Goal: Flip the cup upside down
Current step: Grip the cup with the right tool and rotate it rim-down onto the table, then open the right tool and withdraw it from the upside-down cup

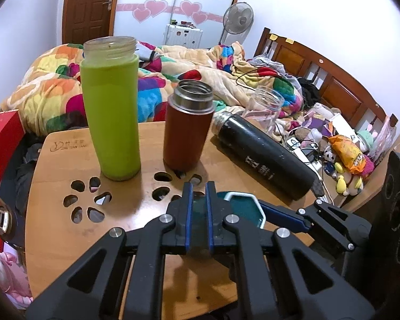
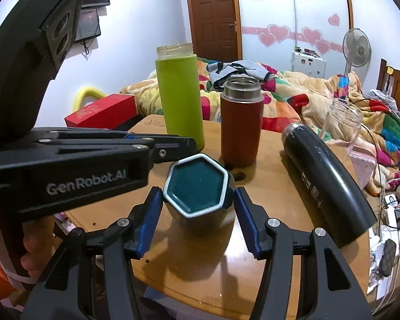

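A dark teal hexagonal cup [image 2: 196,190] with a white rim stands on the wooden table [image 2: 274,186], mouth up. My right gripper [image 2: 197,202] is open, its blue pads on either side of the cup, not clearly touching. In the left wrist view the cup [image 1: 244,208] shows just right of my left gripper [image 1: 199,189], whose blue pads stand a narrow gap apart with nothing between them. The left gripper's body [image 2: 93,157] reaches toward the cup's left side in the right wrist view.
On the table [image 1: 53,186] stand a tall green bottle [image 1: 110,109] and a brown flask [image 1: 188,125]. A black flask [image 1: 264,157] lies on its side. A clear jar [image 1: 265,106] stands at the far edge. A bed with blankets [image 1: 173,74] lies behind.
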`<action>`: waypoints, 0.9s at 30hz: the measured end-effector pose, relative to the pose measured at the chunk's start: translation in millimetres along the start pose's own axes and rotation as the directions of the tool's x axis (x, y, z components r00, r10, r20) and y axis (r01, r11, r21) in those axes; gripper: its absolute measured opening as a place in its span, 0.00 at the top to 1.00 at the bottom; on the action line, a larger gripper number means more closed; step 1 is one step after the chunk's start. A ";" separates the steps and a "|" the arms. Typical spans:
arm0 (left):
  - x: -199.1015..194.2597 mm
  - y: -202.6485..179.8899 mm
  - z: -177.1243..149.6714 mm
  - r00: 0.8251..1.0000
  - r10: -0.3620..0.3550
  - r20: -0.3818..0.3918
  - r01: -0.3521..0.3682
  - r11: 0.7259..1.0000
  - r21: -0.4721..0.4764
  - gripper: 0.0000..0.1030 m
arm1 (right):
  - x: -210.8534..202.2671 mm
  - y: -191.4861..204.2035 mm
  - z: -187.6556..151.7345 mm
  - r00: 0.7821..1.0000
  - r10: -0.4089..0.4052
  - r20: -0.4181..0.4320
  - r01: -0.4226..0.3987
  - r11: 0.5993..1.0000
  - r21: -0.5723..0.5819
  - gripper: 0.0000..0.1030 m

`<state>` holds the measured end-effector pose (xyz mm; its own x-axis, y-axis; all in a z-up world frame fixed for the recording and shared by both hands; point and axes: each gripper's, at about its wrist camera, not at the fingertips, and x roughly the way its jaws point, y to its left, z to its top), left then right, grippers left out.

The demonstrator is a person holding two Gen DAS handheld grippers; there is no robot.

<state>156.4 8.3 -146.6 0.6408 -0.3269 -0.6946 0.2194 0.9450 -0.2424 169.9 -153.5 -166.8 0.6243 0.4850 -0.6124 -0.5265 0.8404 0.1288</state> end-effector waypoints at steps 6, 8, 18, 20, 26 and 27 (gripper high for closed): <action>6.7 9.1 1.9 1.000 -0.002 0.000 0.002 1.000 -0.027 0.94 | 8.4 2.4 2.1 1.000 0.015 0.003 -0.015 1.000 -0.005 0.52; 7.2 10.7 2.3 1.000 -0.005 0.001 0.005 0.999 -0.034 0.94 | 9.3 1.6 2.7 1.000 0.021 0.006 -0.021 1.000 -0.004 0.52; -13.2 9.3 -1.2 0.999 0.043 0.032 -0.042 0.999 -0.034 0.94 | 1.3 3.5 6.9 1.000 0.001 -0.002 -0.001 1.000 -0.014 0.51; -24.5 6.8 -1.4 0.997 0.059 0.050 -0.057 0.998 -0.031 0.94 | -5.9 1.7 6.8 1.000 -0.006 0.001 0.006 1.000 -0.009 0.51; -63.4 -2.9 -3.9 0.988 0.098 0.116 -0.095 0.995 -0.028 0.86 | -41.5 -12.7 8.4 0.998 -0.058 0.033 0.056 0.997 0.046 0.43; -71.6 -5.9 -4.9 0.986 0.107 0.131 -0.104 0.994 -0.027 0.80 | -49.0 -15.5 9.5 0.997 -0.066 0.042 0.064 0.996 0.059 0.43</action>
<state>105.6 26.1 -98.8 0.7512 -0.2211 -0.6219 0.1317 0.9735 -0.1870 153.0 -187.9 -131.4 0.6817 0.4381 -0.5859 -0.4510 0.8823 0.1350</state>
